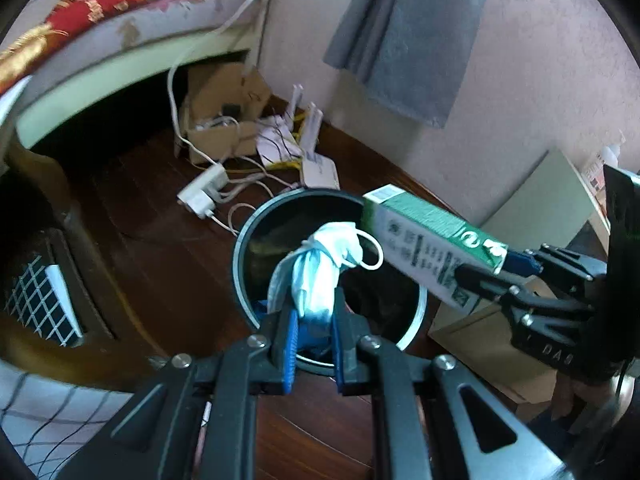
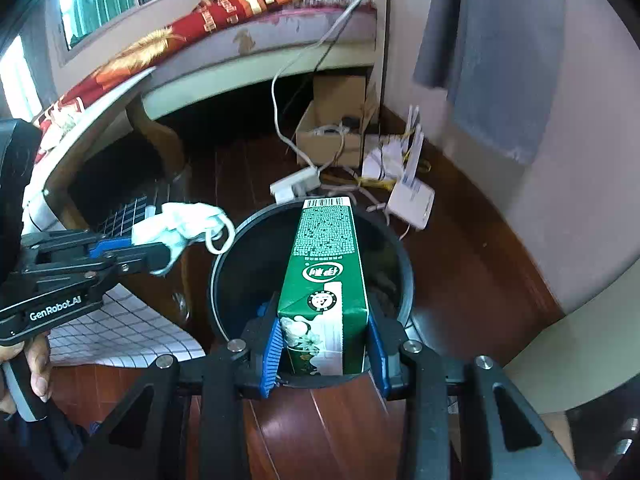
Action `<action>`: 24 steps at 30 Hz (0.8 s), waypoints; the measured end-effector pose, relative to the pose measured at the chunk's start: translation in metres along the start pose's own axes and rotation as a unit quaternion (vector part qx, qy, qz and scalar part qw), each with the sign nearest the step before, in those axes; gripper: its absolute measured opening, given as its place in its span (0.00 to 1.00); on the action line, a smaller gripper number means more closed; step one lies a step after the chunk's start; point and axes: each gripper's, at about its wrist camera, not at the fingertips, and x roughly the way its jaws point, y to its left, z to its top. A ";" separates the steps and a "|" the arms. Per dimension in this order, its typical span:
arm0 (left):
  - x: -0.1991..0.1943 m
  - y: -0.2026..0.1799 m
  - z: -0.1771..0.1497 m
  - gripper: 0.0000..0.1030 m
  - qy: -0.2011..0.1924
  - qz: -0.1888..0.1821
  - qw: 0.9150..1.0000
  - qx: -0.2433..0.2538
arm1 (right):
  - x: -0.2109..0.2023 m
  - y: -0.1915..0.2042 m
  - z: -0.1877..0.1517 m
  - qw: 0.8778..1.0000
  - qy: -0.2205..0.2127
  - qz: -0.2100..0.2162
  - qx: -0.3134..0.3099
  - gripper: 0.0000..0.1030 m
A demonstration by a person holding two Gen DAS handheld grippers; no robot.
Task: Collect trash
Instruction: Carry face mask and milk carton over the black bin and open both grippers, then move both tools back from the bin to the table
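Observation:
A round dark trash bin (image 1: 244, 248) (image 2: 218, 264) stands on the wooden floor. My left gripper (image 1: 314, 312) is shut on a crumpled white-and-blue face mask (image 1: 320, 272), held over the bin's mouth; in the right wrist view that gripper (image 2: 160, 258) and the face mask (image 2: 180, 220) sit at the bin's left rim. My right gripper (image 2: 324, 340) is shut on a green milk carton (image 2: 328, 272), which points out over the bin. From the left wrist view the milk carton (image 1: 424, 240) reaches in from the right, gripped by the right gripper (image 1: 484, 276).
A power strip (image 1: 204, 192) (image 2: 296, 184), cables, a white router (image 2: 412, 200) and an open cardboard box (image 2: 332, 136) lie on the floor behind the bin. A bed (image 2: 224, 48) with a red blanket stands at the back left. A cardboard sheet (image 1: 480, 340) lies right of the bin.

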 end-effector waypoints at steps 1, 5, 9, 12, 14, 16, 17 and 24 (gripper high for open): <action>0.005 -0.001 0.000 0.15 0.005 -0.001 1.000 0.002 | 0.006 -0.001 -0.002 1.000 0.007 0.000 -0.001 0.38; 0.029 -0.005 0.003 0.15 0.029 -0.006 1.000 0.006 | 0.027 -0.004 -0.002 0.999 0.032 0.007 -0.005 0.38; 0.051 -0.004 0.001 0.35 0.054 -0.019 0.998 0.007 | 0.050 -0.003 0.001 0.998 0.060 0.007 -0.021 0.50; 0.059 0.005 -0.005 0.92 0.060 0.016 0.998 -0.010 | 0.066 -0.017 -0.006 0.994 0.085 -0.064 -0.016 1.00; 0.058 0.014 -0.011 0.98 0.060 0.044 0.997 -0.023 | 0.071 -0.029 -0.008 0.991 0.103 -0.082 0.006 1.00; 0.056 0.020 -0.016 0.99 0.061 0.067 0.995 -0.032 | 0.072 -0.038 -0.010 0.990 0.110 -0.083 0.023 1.00; 0.054 0.023 -0.018 0.99 0.058 0.075 0.995 -0.033 | 0.072 -0.040 -0.010 0.990 0.111 -0.084 0.027 1.00; 0.035 0.024 -0.020 1.00 0.037 0.095 0.994 -0.031 | 0.061 -0.026 -0.009 0.991 0.100 -0.091 0.009 1.00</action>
